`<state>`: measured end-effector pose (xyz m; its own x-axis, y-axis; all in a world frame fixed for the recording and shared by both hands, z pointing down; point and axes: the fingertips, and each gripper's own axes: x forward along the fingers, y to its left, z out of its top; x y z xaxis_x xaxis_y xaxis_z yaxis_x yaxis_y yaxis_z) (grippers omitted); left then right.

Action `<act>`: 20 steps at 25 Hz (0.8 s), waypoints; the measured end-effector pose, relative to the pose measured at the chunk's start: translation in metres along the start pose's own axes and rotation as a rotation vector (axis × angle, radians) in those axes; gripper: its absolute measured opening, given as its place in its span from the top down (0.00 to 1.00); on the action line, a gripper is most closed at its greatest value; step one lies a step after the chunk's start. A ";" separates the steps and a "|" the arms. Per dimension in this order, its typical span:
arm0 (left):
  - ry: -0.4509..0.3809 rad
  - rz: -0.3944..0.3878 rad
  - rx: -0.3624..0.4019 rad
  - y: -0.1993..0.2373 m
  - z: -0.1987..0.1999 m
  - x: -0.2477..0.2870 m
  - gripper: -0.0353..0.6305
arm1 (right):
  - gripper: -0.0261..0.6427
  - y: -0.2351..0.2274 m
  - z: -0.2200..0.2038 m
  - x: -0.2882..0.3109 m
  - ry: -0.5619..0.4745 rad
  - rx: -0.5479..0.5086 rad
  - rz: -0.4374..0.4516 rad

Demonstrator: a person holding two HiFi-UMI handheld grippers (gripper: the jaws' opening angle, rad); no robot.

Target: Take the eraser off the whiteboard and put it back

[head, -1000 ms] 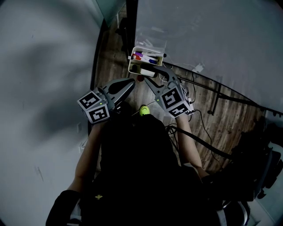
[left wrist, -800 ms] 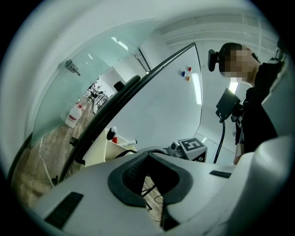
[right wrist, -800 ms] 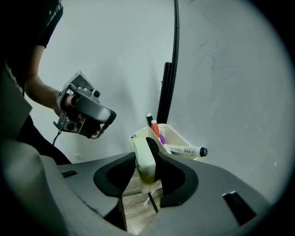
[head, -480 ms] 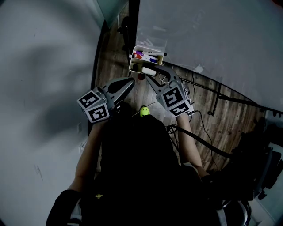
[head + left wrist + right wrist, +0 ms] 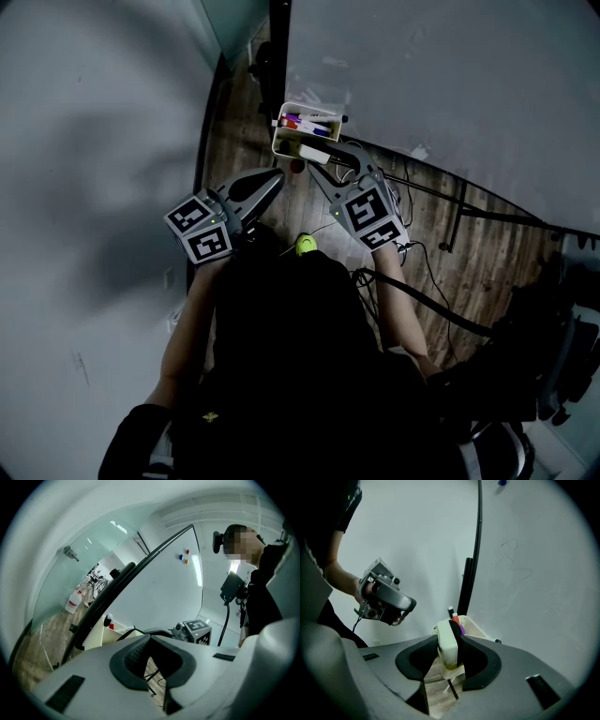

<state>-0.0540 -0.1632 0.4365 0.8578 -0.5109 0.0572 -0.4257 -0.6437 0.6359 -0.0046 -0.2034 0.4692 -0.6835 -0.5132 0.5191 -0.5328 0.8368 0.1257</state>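
Below the smooth white whiteboard (image 5: 450,84), beside its black frame, sits a cream, open-topped plastic tray (image 5: 278,133) with purple and red marker pens (image 5: 306,120) lying in it. The right gripper (image 5: 325,161) slants down at the tray's near side. Its dark, ribbed rubber fingers (image 5: 417,660) have just been closing and now press on both flat sides of the block-shaped eraser (image 5: 446,644). One pad is on its glossy cream plastic back, the other on its black felt face. The eraser stands on edge between them, just in front of the tray; whether it touches the tray I cannot tell. The left gripper (image 5: 150,637) is held level, apart to the left of the tray, its grey moulded shell tapering to finger tips that meet with nothing between them. Brown wood-plank floor (image 5: 246,112) shows through the hollow behind those tips. Thin black cables (image 5: 427,192) trail across the planks under the board.
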 end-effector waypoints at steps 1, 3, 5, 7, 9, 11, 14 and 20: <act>-0.001 0.000 0.003 -0.001 0.000 0.000 0.92 | 0.73 0.000 0.002 -0.002 -0.005 -0.002 -0.001; -0.002 -0.001 0.009 -0.003 0.001 -0.001 0.92 | 0.73 0.000 0.006 -0.005 -0.011 -0.007 0.000; -0.002 -0.002 0.016 -0.005 -0.001 -0.001 0.92 | 0.73 0.001 0.011 -0.008 -0.021 -0.011 0.001; -0.004 -0.004 0.025 -0.007 0.000 -0.001 0.92 | 0.73 0.001 0.015 -0.012 -0.030 -0.016 0.001; -0.007 -0.005 0.029 -0.009 0.000 -0.001 0.92 | 0.73 0.002 0.017 -0.014 -0.033 -0.020 0.006; -0.010 -0.007 0.032 -0.011 -0.001 0.000 0.92 | 0.73 0.003 0.019 -0.017 -0.039 -0.018 0.010; -0.011 -0.009 0.044 -0.015 -0.003 0.001 0.92 | 0.73 0.004 0.024 -0.023 -0.056 -0.015 0.008; -0.003 0.006 0.084 -0.019 -0.003 0.005 0.92 | 0.73 0.005 0.033 -0.034 -0.082 -0.015 0.006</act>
<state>-0.0410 -0.1517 0.4266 0.8545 -0.5161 0.0585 -0.4535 -0.6864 0.5685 -0.0002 -0.1885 0.4244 -0.7257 -0.5214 0.4488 -0.5215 0.8424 0.1354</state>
